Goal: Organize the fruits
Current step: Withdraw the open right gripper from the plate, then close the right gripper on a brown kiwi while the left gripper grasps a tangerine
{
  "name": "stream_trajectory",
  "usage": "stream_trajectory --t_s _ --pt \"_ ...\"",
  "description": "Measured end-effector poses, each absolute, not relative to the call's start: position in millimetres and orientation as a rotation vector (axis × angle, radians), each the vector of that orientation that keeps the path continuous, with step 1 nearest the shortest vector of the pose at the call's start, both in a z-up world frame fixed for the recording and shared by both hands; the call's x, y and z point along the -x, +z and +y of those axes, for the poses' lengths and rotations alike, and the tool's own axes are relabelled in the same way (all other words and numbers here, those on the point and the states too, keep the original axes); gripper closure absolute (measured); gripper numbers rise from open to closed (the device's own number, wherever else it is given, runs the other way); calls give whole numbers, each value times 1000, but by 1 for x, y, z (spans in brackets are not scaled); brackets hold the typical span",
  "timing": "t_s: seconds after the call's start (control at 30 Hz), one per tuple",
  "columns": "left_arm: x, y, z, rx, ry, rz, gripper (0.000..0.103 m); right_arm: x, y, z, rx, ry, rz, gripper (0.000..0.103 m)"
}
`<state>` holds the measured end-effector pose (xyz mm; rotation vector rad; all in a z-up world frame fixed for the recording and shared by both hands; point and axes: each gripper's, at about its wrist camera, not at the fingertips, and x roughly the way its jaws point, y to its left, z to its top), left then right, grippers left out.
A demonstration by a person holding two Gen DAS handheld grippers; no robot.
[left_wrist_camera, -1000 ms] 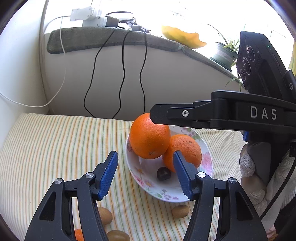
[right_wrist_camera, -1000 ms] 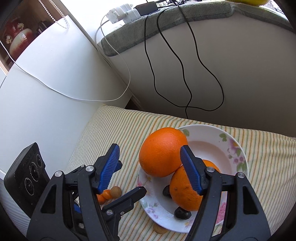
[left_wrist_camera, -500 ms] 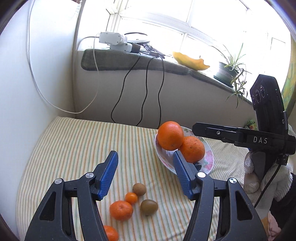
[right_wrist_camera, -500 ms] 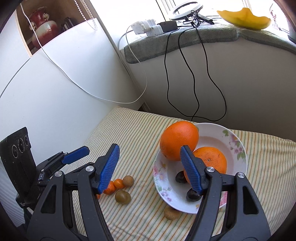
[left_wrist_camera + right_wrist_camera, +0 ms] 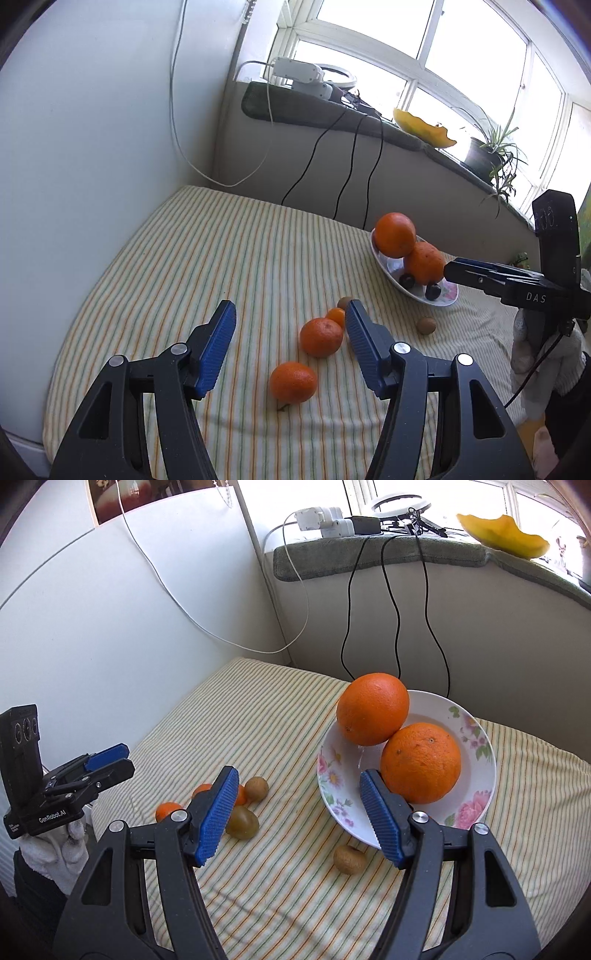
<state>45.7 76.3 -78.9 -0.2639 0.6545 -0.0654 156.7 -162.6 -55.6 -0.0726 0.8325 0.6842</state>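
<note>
L gripper (image 5: 290, 350): jaws wide, empty, hovering above cloth, loose mandarins just ahead
R gripper (image 5: 297, 814): jaws wide, empty, hovering by plate's near rim
plate (image 5: 484, 771): floral, on striped cloth (image 5: 221, 266), right side; holds 2 big oranges + dark small fruit
top orange (image 5: 373, 709): sits against plate's left rim, leaning on 2nd orange (image 5: 421, 762)
loose fruit: near mandarin (image 5: 293, 382), 2nd mandarin (image 5: 321, 338), tiny orange one (image 5: 337, 316), green kiwi (image 5: 242, 822), brown kiwi (image 5: 256, 788), all clustered left of plate; lone kiwi (image 5: 349, 859) just beside plate's near rim
step (guess): picking next loose piece, prob. a mandarin w/ L
risk 1: top orange looks unstable; bump to plate rim or adding fruit could roll it off
risk 2: round fruit on soft cloth may squirt out if jaws close off-centre
risk 3: cluster tight, a finger may knock neighbours
</note>
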Motion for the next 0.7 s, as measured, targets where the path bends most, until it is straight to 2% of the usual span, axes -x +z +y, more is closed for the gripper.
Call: stream_trajectory --t_s 0.1,0.27,0.4,0.47,0.7 --pt "-38 -89 79 272 -51 672 43 -147 -59 -156 107 686 818 32" --pt "-32 -105 78 280 -58 712 50 -133 -68 -142 164 718 820 32" --pt "-30 -113 76 283 -71 728 52 -129 -80 -130 184 754 851 33" --pt "-30 -117 74 276 -72 739 54 -129 -87 -123 201 768 870 41" --pt "-31 -123 72 266 -75 760 55 -126 -105 -102 248 787 912 48"
